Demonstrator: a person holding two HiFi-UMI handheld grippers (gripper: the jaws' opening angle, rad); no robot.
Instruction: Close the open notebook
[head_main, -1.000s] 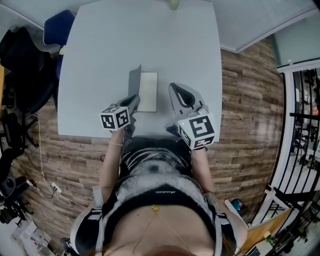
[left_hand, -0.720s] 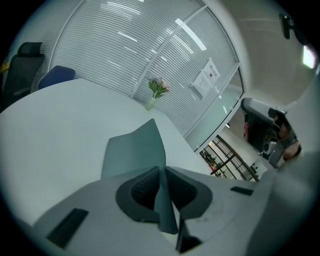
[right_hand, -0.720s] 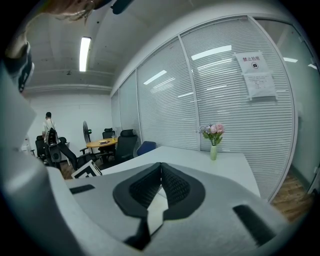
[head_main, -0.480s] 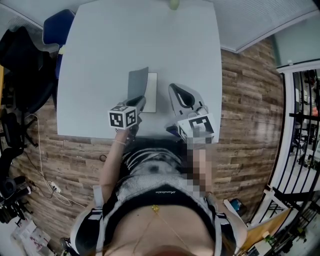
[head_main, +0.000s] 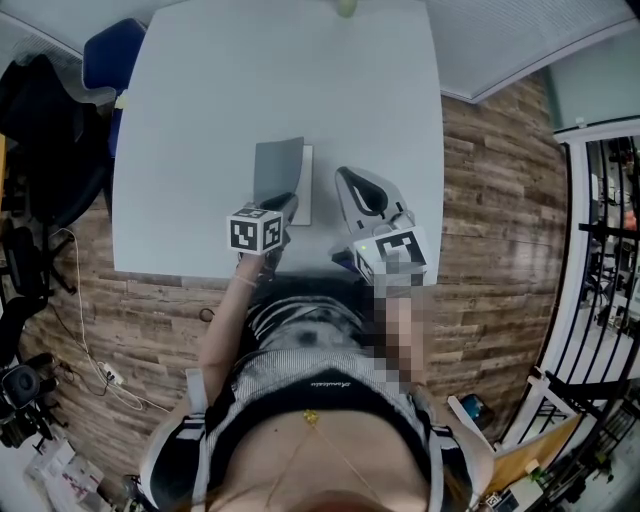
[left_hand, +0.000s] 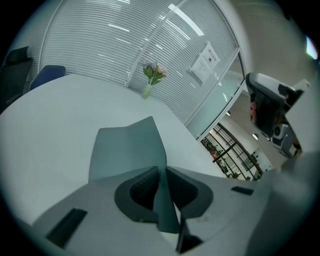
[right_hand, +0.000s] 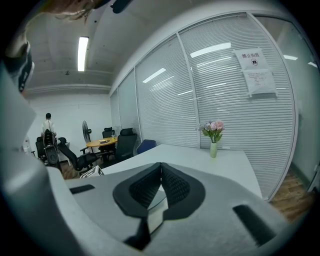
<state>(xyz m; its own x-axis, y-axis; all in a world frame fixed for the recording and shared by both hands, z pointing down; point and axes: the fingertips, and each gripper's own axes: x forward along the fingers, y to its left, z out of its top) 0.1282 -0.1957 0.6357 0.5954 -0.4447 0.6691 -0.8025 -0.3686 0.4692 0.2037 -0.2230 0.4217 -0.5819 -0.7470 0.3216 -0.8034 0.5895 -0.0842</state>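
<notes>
- A blue chair (head_main: 112, 55) is standing off the surface's (head_main: 200, 100) corner, at about 10 o'clock from the notebook.
- The left tongs (head_main: 287, 203) are reaching in from 6 o'clock, with their marker cube (head_main: 255, 230) sitting just behind them, over the near part of the surface.
- In the left gripper view these tongs (left_hand: 163, 170) are opening. The grey cover (left_hand: 127, 150) is running between them, and the tips are touching it on both sides (only at the edge, as far as it shows).
- The notebook (head_main: 285, 180) is lying near the middle of the surface's near half, at 12 o'clock from the left tongs. Its cover (head_main: 277, 165) is slanting over the pages, and a white strip of page (head_main: 306, 190) is showing at its 3 o'clock side.
- A small vase of flowers (left_hand: 152, 80) is standing at the far edge, at 12 o'clock from the notebook.
- The right tongs (head_main: 342, 175) are hovering at 3 o'clock from the notebook, apart from it.
- In the right gripper view they (right_hand: 160, 167) are pressing tip to tip, with nothing between them.
</notes>
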